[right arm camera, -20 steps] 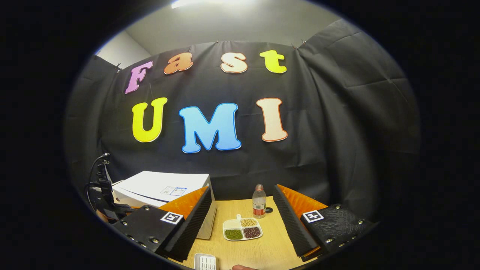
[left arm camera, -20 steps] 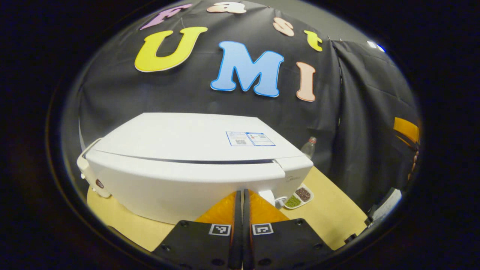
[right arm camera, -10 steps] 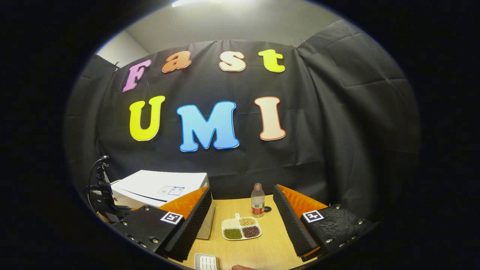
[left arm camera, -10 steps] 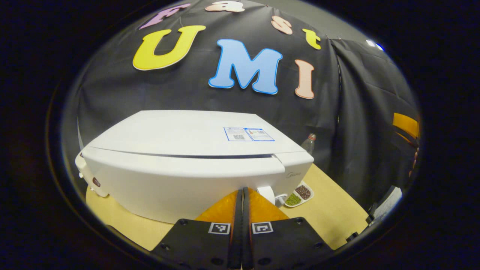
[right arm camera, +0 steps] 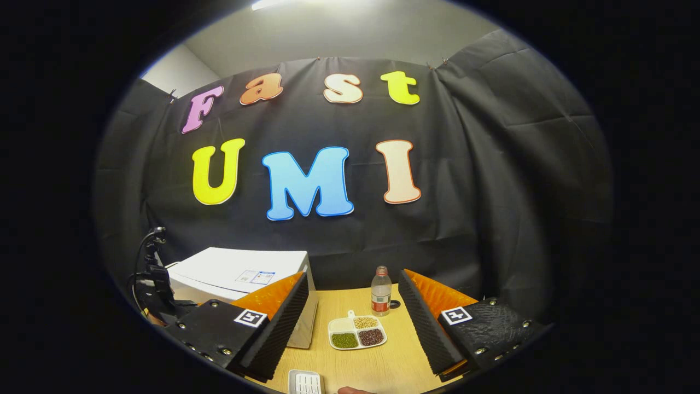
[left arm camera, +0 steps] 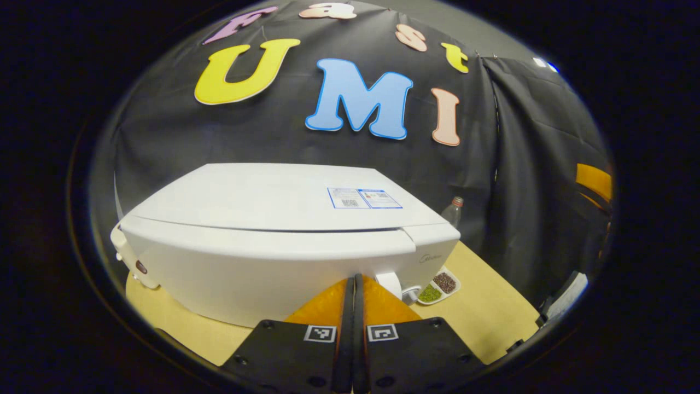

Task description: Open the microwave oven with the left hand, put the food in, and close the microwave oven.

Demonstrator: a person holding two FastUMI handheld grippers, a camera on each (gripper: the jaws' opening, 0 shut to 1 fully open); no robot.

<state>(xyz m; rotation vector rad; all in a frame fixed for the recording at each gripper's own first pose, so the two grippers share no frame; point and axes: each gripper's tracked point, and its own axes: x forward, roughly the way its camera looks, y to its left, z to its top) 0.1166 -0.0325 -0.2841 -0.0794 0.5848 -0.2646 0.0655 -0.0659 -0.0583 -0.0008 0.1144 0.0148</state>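
Black cloth walls close the booth on all sides, with a pale wooden table below them.

Item 1, microwave oven: white, largest thing on the table. In my left gripper view it sits at twelve o'clock from the fingers, very near, its door front facing me and looking closed or nearly so along the top seam. A sticker lies on its top panel. In my right gripper view I find it at ten o'clock, partly behind the near finger.

Item 2, left gripper: jaws pressed together with no visible gap and nothing between them. The tips lie right at the lower front of the oven, beside a white knob; I cannot tell whether they touch it. In the right gripper view I see its dark body and cable at nine o'clock.

Item 3, right gripper: jaws spread wide, empty, held above the table.

Item 4, food tray: white, divided, holding green, dark and tan portions plus one pale section. It rests on the table between my right gripper's open fingers, farther off, at twelve o'clock; from the left gripper it lies at two o'clock, just right of the oven.

Item 5, bottle: clear, upright, just behind the tray.

Item 6, small white ribbed object: at six o'clock, near the table edge.
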